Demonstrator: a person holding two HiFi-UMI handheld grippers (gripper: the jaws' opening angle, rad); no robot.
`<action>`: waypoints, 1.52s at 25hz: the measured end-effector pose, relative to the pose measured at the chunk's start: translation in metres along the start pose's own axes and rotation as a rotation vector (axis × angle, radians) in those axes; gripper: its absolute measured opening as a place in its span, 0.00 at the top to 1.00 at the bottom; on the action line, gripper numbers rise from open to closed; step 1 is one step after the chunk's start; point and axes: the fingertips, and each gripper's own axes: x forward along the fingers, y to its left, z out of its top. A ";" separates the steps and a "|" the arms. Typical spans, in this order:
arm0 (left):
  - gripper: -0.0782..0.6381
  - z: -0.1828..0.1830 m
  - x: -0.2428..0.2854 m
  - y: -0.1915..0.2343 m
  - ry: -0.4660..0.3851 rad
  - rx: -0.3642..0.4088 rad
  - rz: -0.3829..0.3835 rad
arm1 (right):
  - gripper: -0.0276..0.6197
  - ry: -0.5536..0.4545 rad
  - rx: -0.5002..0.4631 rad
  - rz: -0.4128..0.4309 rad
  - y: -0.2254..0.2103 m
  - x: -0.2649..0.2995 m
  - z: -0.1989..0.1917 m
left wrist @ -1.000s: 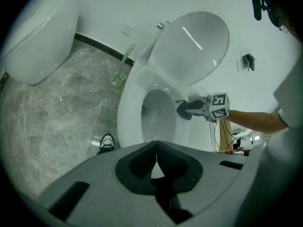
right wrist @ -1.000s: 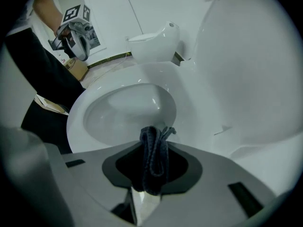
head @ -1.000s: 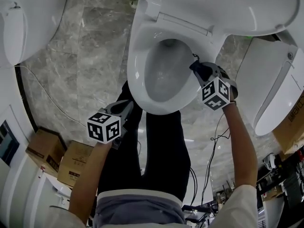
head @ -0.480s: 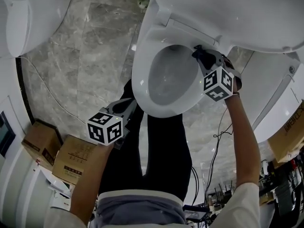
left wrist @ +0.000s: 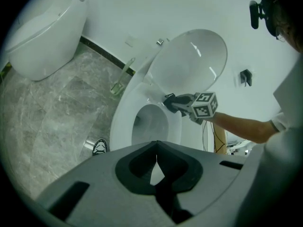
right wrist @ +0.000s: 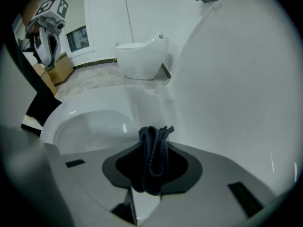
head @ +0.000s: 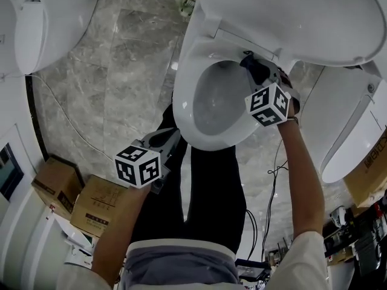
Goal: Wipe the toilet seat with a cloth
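At the rear of the toilet seat (head: 181,98), under the raised lid (head: 290,17), the right tongs (head: 253,65) clamp a dark cloth (right wrist: 152,155) for wiping, while the left tongs (left wrist: 156,150) hang aside, closed and empty.

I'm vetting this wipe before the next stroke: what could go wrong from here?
The cloth is bunched thin in the right gripper, so bare jaws might scrape the toilet seat instead of wiping it. The raised lid stands close beside that gripper; a wide stroke could knock it. If the grip slips, the cloth may drop into the bowl.
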 end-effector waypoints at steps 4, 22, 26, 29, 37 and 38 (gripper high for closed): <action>0.88 0.001 -0.012 -0.018 -0.006 0.045 -0.010 | 0.82 -0.032 0.073 -0.062 -0.002 -0.018 0.007; 0.88 0.044 -0.068 -0.081 -0.067 0.177 0.008 | 0.82 -0.155 0.525 -0.201 0.010 -0.160 0.015; 0.88 0.055 -0.084 -0.106 -0.072 0.236 -0.005 | 0.82 -0.190 0.596 -0.232 0.009 -0.202 0.026; 0.88 0.066 -0.098 -0.124 -0.094 0.260 -0.014 | 0.82 -0.214 0.636 -0.245 0.011 -0.231 0.034; 0.88 0.107 -0.148 -0.175 -0.207 0.408 -0.044 | 0.82 -0.325 0.825 -0.288 0.010 -0.315 0.067; 0.88 0.111 -0.154 -0.182 -0.219 0.427 -0.054 | 0.82 -0.336 0.825 -0.298 0.011 -0.325 0.071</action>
